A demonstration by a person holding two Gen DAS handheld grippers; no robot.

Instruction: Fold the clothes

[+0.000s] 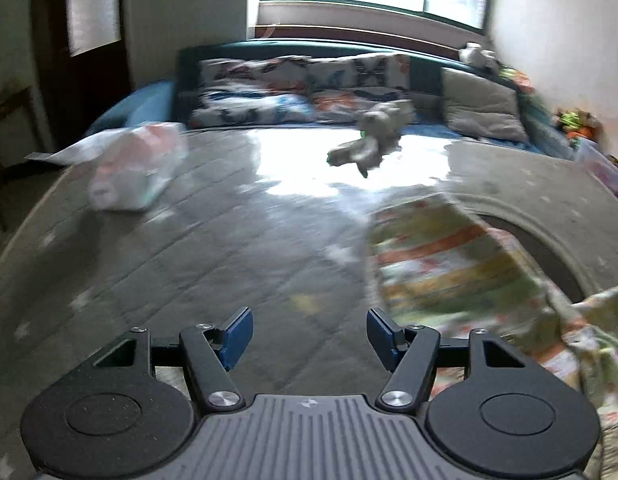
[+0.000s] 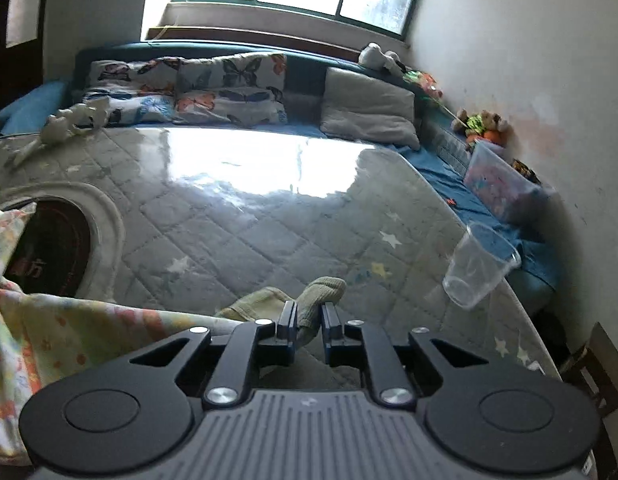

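A: Starting nearest: what is the right tool (image 2: 309, 320) doing?

B: Its jaws are sitting narrow, pinching an olive-green knitted cuff (image 2: 323, 294) between the pads. That cuff looks like part of the pale floral garment (image 2: 89, 336) that is draping down at the lower left of the right wrist view.

A: And the left tool (image 1: 309, 336)?

B: It is hovering with its blue pads (image 1: 239, 334) spread wide and gripping nothing. In its view the floral garment (image 1: 441, 264) is hanging blurred to its right, above the quilted mattress (image 1: 189, 248).

A: What could be going wrong from here?

B: The grip is catching only the end of the cuff, so I am judging that a sharp tug could be pulling it free and dropping the garment in a heap. With one tool carrying all the cloth, it may also be twisting, spoiling the fold line.

A: Anything further out to worry about?

B: A clear plastic cup (image 2: 479, 268) is lying tipped near the bed's right edge; a swinging sleeve could be knocking it off. Beyond, a plastic bag (image 1: 137, 168) and a stuffed toy (image 1: 369, 140) are lying on the mattress, then butterfly pillows (image 2: 229, 88) under the window.
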